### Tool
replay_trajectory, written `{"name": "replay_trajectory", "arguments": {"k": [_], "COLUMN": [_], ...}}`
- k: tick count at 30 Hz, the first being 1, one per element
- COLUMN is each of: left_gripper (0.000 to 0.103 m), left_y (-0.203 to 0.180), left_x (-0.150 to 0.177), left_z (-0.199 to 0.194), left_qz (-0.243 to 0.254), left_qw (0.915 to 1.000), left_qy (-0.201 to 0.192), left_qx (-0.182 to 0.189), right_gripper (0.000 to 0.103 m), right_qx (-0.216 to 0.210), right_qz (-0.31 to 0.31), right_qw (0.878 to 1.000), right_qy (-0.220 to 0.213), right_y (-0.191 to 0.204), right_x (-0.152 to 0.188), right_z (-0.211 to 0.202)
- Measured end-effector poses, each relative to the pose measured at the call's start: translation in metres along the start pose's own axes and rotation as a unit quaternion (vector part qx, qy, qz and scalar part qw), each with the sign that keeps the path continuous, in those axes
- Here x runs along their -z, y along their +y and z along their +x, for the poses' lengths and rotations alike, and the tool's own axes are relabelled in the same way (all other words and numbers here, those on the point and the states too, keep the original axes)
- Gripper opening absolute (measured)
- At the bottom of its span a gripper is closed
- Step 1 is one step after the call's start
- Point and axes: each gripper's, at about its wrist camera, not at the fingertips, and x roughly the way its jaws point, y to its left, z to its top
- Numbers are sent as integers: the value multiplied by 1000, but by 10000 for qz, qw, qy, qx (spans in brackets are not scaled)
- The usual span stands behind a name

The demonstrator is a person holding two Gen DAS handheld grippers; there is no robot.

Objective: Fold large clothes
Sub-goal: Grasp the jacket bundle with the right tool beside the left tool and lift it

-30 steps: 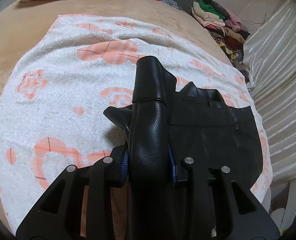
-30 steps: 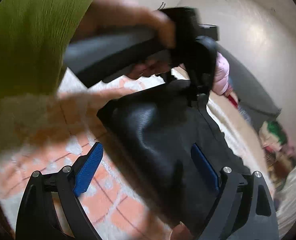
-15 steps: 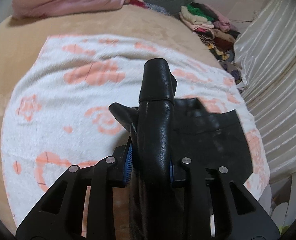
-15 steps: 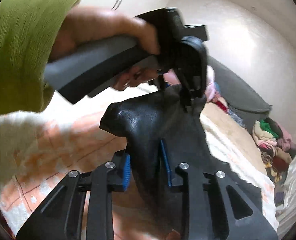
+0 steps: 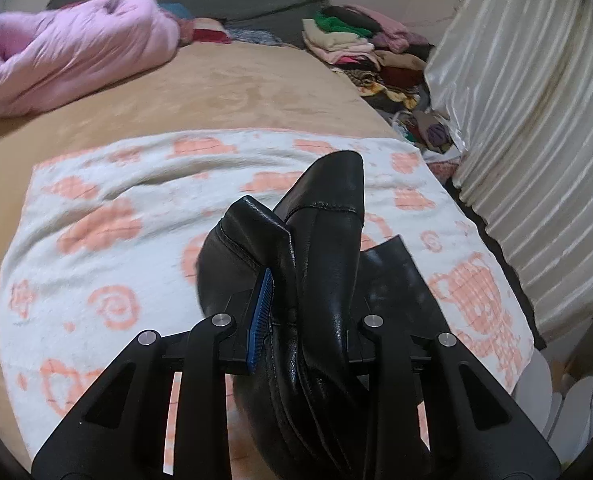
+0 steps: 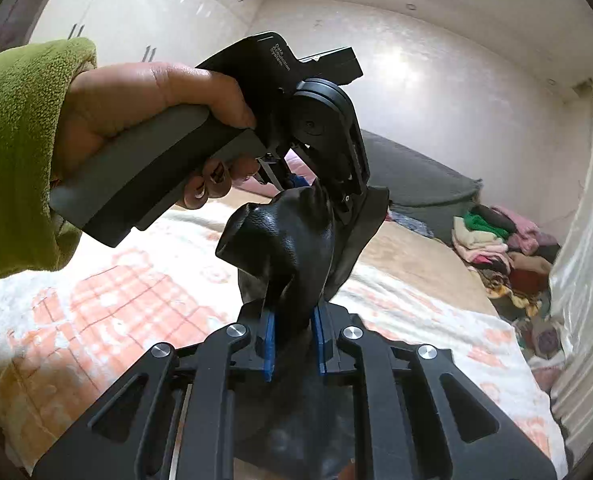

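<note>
Got both my grippers clamped on this glossy black leather garment (image 5: 328, 264), left gripper (image 5: 300, 304) mid-frame. My right gripper (image 6: 294, 336) just finished closing on a bunched fold above the fuzzy peach-patterned blanket (image 5: 108, 240).

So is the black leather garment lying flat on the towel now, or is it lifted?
Lifted. The black leather garment hangs bunched, clamped in both grippers, above the patterned towel.

2 tongs (image 6: 292, 340), 1 black garment (image 5: 324, 280)

Glossy black leather garment (image 5: 328, 264), fluffy terry towel (image 5: 108, 216), satiny curtain (image 5: 536, 120)
</note>
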Motion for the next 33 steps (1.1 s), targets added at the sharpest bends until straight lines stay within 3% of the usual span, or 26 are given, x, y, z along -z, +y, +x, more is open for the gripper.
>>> {"name": "replay_trajectory", "arguments": {"k": [14, 22, 26, 29, 32, 33], "left_gripper": [25, 38, 42, 42, 42, 43], "left_y": [-86, -116, -118, -111, -99, -92], "left_x": [-4, 5, 6, 7, 19, 26], "left_z": [49, 75, 74, 66, 55, 53], "left_qz": [454, 637, 427, 252, 208, 208], "left_qw": [9988, 9977, 9987, 9991, 9994, 9996], "left_qy": [199, 217, 71, -53, -175, -173], "left_qx": [-28, -67, 260, 335, 209, 121], "right_gripper": [13, 13, 13, 13, 13, 14], "right_qx": [280, 198, 54, -147, -447, -624], "right_qz": [988, 1590, 1925, 2500, 3274, 3658], "right_qw": [9946, 9862, 9792, 9639, 9365, 9203], "right_qy": [164, 428, 637, 909, 1174, 1236], "right_y": [-69, -90, -98, -109, -126, -133], "right_x": [47, 77, 92, 109, 134, 145], "right_z": [-15, -16, -13, -8, -3, -2]}}
